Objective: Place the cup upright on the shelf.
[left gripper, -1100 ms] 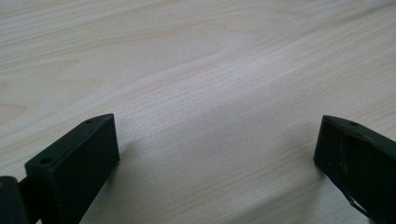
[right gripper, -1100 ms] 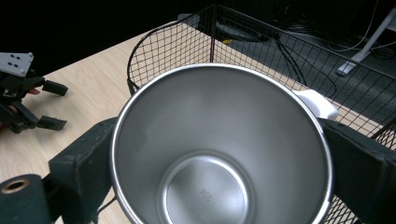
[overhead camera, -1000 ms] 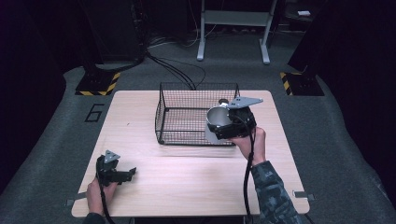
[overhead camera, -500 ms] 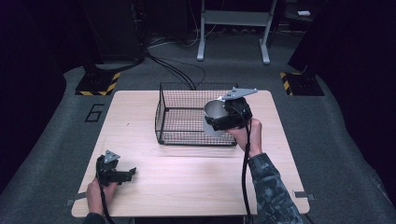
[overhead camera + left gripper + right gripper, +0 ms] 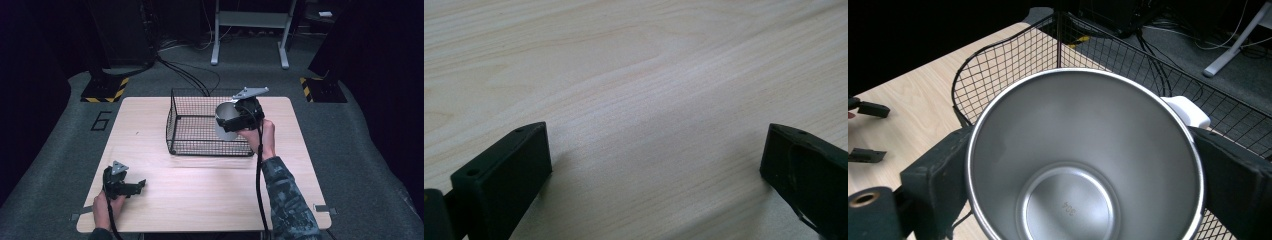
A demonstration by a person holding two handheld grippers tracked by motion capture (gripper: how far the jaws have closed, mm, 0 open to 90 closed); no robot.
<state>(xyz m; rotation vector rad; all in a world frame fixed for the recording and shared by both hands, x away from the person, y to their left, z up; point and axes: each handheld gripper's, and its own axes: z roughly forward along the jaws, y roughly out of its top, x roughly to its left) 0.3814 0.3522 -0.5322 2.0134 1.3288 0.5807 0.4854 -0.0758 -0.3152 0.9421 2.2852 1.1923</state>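
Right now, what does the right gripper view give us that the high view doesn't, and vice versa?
Right gripper view alone: the inside of the steel cup, empty, with a faint stamp on its bottom, and a white tab at its rim.

High view alone: the whole table, the person's right hand and sleeve, and the grey floor.

Both: the right hand-held gripper shut on the cup over the wire basket, and the left hand-held gripper open near the table's near left corner.
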